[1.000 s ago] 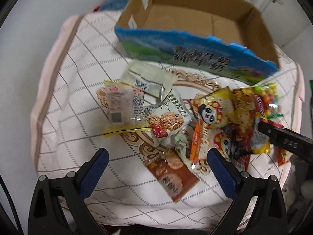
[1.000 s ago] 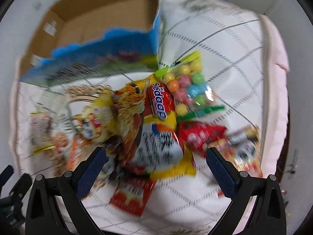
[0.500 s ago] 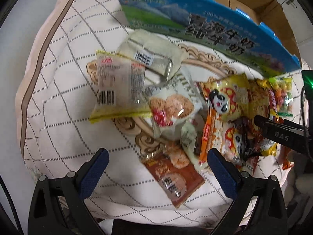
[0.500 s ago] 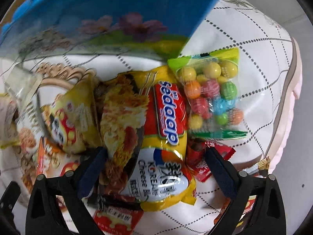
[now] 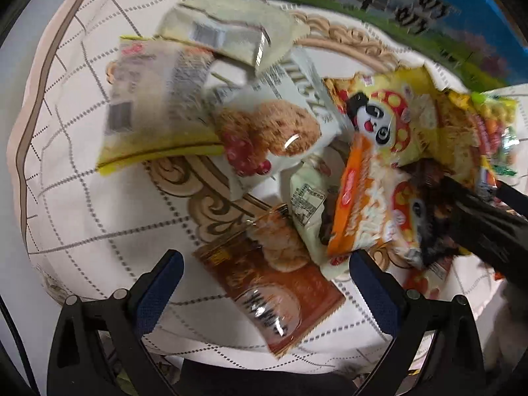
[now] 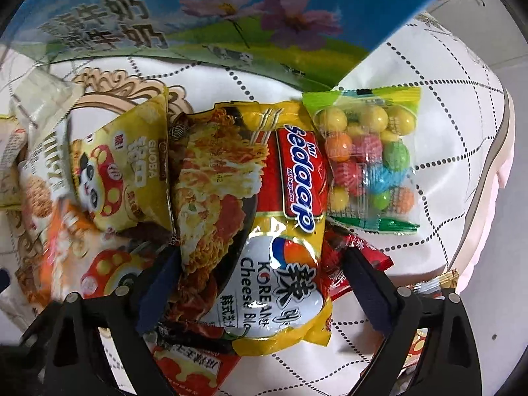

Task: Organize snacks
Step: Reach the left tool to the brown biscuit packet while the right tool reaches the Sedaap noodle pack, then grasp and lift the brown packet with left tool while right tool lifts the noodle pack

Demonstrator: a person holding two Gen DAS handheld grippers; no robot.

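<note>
Snack packets lie heaped on a white grid-patterned cloth (image 5: 99,217). My left gripper (image 5: 264,277) points down, open, over a brown cracker packet (image 5: 274,293) that lies between its blue pads without touching them. My right gripper (image 6: 264,280) straddles the yellow Sedaap noodle packet (image 6: 283,231). Its jaws are closing; the left pad is at the packet's edge and the right pad stands off it. In the left wrist view, the right gripper (image 5: 478,217) shows as a black arm over the pile's right side.
A cardboard box with a blue and green printed wall (image 6: 198,16) stands behind the pile. Around it lie a candy-ball bag (image 6: 366,158), a yellow panda packet (image 6: 125,165), a cookie packet (image 5: 274,135), an orange packet (image 5: 363,204) and a red packet (image 6: 356,257). The cloth's pink edge (image 6: 495,165) drops off at right.
Both grippers have sunk toward the snacks, which now look larger. The right gripper swung over the noodle packet and its fingers have drawn closer together.
</note>
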